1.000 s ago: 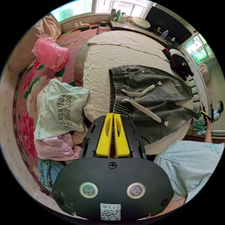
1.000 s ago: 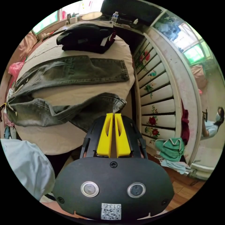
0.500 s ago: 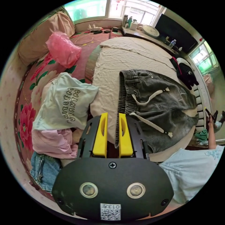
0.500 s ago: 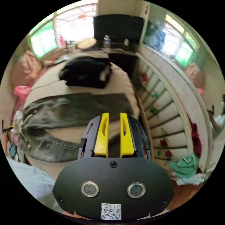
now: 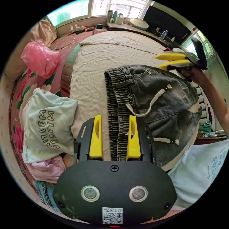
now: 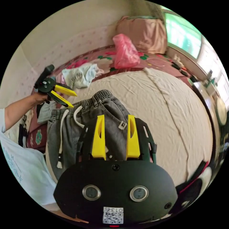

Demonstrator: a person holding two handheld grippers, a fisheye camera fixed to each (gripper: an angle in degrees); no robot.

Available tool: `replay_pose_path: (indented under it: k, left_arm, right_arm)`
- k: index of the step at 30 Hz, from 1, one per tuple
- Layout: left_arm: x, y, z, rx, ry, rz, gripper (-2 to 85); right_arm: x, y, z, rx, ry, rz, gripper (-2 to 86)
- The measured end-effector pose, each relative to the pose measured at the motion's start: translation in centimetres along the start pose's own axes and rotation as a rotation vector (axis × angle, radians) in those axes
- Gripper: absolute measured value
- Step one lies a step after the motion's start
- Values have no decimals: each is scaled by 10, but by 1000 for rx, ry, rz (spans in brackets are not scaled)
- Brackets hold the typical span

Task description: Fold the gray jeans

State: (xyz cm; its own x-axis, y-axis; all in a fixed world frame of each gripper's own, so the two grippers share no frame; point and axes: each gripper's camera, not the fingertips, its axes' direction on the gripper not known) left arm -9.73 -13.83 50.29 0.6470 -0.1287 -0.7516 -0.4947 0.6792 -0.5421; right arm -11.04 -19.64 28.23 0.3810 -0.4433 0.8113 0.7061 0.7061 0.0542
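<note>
One pair of gray jeans (image 5: 152, 95) lies on the round cloth-covered bed (image 5: 95, 62). Two claws — left claw (image 5: 114, 133) apart over the waistband, right claw (image 6: 115, 136) apart, gripping nothing. Clothes pile (image 5: 47, 124) at 9 o'clock, pink bag (image 5: 39, 58) at 10.

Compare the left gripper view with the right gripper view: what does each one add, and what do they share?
Left gripper view adds a black flat screen and a clear plastic water bottle below it. Right gripper view adds a black garment with white and red trim. Shared: the gray jeans on the beige sheet, the pink plastic bag, the pale green printed T-shirt, and the open left gripper and right gripper.
</note>
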Motion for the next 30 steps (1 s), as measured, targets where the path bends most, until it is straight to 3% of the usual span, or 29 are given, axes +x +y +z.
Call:
replay_pose_path:
  k: [7,11,17,21,26,28,30]
  left_arm:
    - [-18,8,0,-8,30,54,150]
    - [-32,18,-8,9,42,44,154]
    - [-47,35,-26,27,59,74,169]
    - [-55,45,-38,35,183,127,173]
    - [-78,67,-55,52,398,123,131]
    - [-72,74,-69,62,426,189,59]
    - [-61,79,-97,86,384,210,52]
  right_arm:
    - [-11,-65,98,-257,-116,-165,151]
    - [-27,-59,117,-296,-102,-224,59]
    - [-124,5,59,90,301,-514,25]
    - [-161,55,17,314,455,-475,22]
    - [-190,78,5,373,583,-477,21]
    - [-200,80,5,373,634,-499,22]
    - [-210,79,-7,380,718,-500,22]
